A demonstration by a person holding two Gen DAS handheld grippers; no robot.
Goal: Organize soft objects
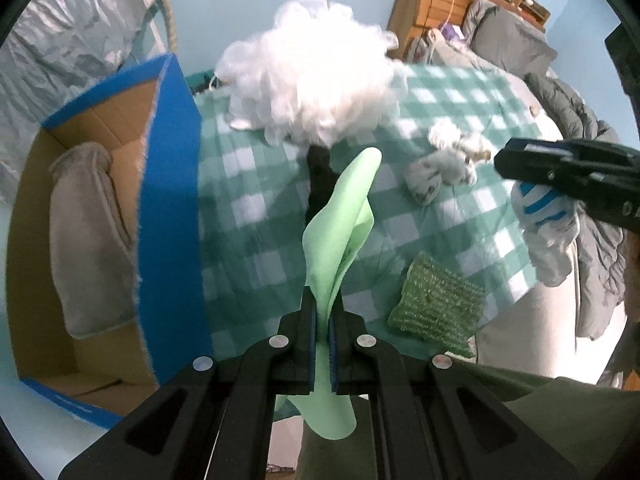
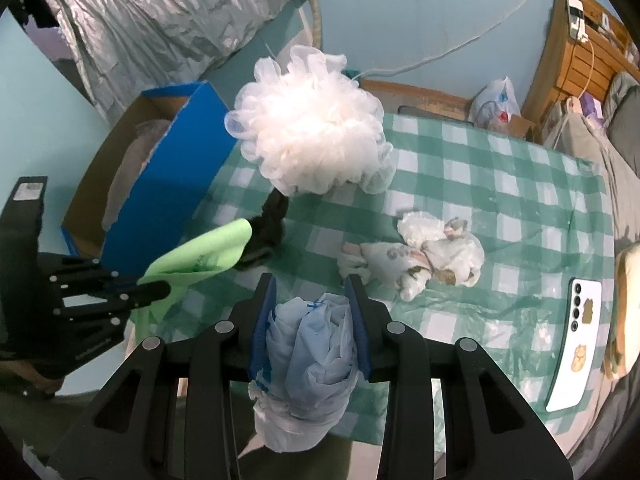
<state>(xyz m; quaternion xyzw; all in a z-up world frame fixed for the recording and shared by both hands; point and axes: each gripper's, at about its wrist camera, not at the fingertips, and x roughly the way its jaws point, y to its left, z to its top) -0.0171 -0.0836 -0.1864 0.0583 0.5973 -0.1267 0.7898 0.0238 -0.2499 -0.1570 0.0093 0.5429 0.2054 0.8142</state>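
Note:
My left gripper [image 1: 323,312] is shut on a light green cloth [image 1: 340,232] and holds it above the checked table; the gripper also shows in the right wrist view [image 2: 160,290] with the green cloth [image 2: 200,254]. My right gripper [image 2: 312,296] is shut on a crumpled white and blue plastic bag [image 2: 308,356]; the gripper also shows in the left wrist view [image 1: 504,160] with the bag [image 1: 544,220]. A white mesh bath puff [image 2: 308,136] lies on the table at the back. A crumpled white bundle [image 2: 424,260] lies mid-table. A black soft item [image 2: 268,224] lies under the puff.
A blue cardboard box [image 1: 168,200] with a grey cloth [image 1: 88,240] inside stands left of the table. A green knitted scrubber [image 1: 436,300] lies near the table's front edge. A white phone [image 2: 572,344] lies at the table's right. A bed with grey bedding [image 1: 508,36] is at the back right.

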